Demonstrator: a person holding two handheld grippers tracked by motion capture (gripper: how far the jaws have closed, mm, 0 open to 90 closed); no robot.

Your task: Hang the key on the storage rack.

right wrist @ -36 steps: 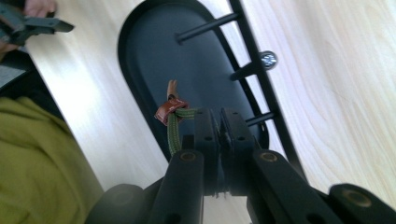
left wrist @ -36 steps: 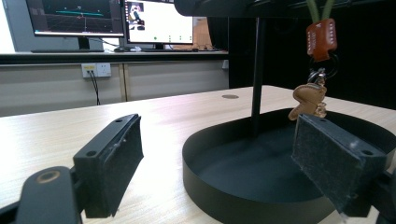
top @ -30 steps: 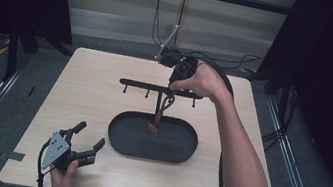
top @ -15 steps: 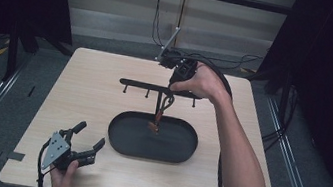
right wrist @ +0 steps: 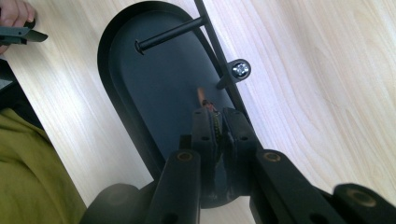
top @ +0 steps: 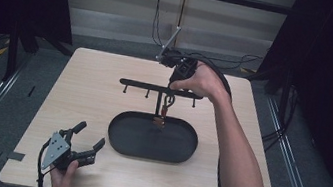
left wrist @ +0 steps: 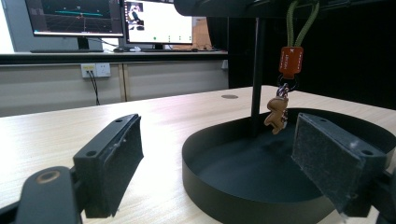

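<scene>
**Keychain held at the rack's crossbar above the black tray**

The right gripper (top: 172, 85) is raised over the far half of the light wooden table (top: 89, 91), beside the black metal hanging rack with a horizontal crossbar and short pegs (top: 148, 86). Its jaws are clamped on the olive-green cord loop of a keychain with an orange-red tag and a small brown figure charm (left wrist: 285, 79); in the right gripper view the cord sits pinched between the two jaws, which stand nearly closed around it, pointing down at the tray. The keychain hangs straight down next to the rack's upright post (left wrist: 256, 74), its brown charm dangling just above the floor of the black oval metal tray (top: 180, 154), not touching it as far as the left gripper view shows. Whether the loop is already over a peg cannot be told.

The left gripper (top: 87, 142) rests low at the near left corner of the table, well apart from the rack, held in the person's left hand (top: 62, 181). Its jaws stand wide apart with nothing between them, and they point towards the tray's near rim. Behind the table, two computer monitors (left wrist: 112, 18) stand on a dark counter.
</scene>
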